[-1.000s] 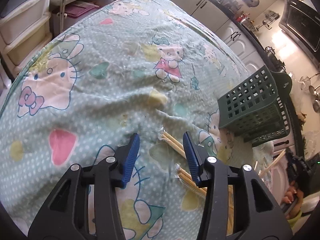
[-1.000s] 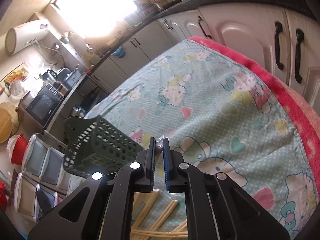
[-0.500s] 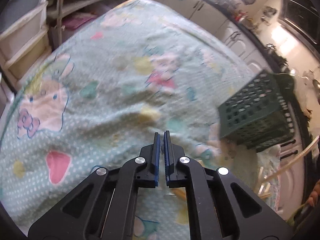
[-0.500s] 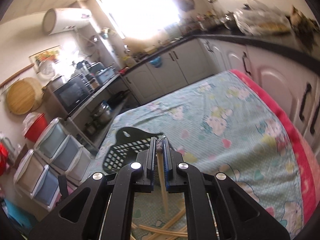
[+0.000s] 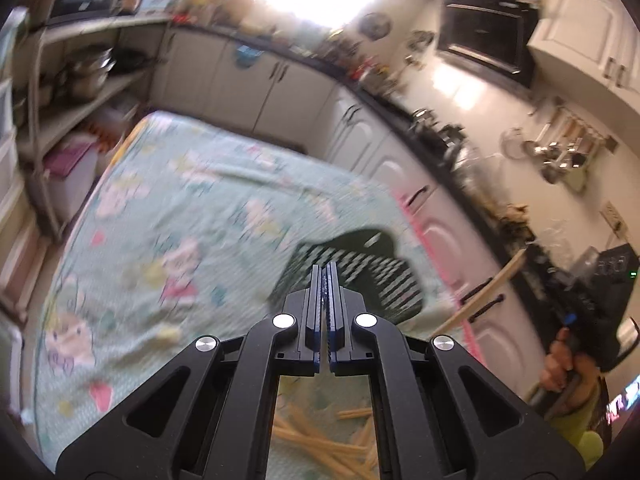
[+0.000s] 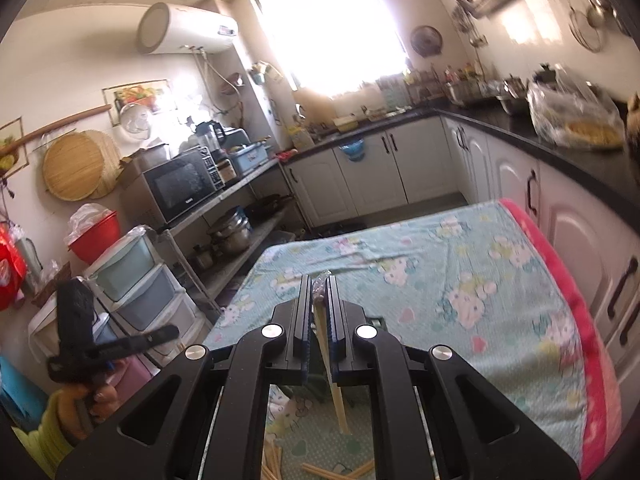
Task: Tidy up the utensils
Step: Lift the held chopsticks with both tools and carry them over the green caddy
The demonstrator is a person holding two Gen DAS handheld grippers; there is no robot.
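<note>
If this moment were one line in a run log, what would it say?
left tool: shut, nothing visible between pads | right tool: shut on wrapped chopsticks | green basket: on table | loose chopsticks: remain

Your left wrist view is motion-blurred: the dark green lattice plastic basket [image 5: 360, 268] smears. Loose pale wooden chopsticks [image 5: 320, 444] run under your black gripper frame, partly hidden.
</note>
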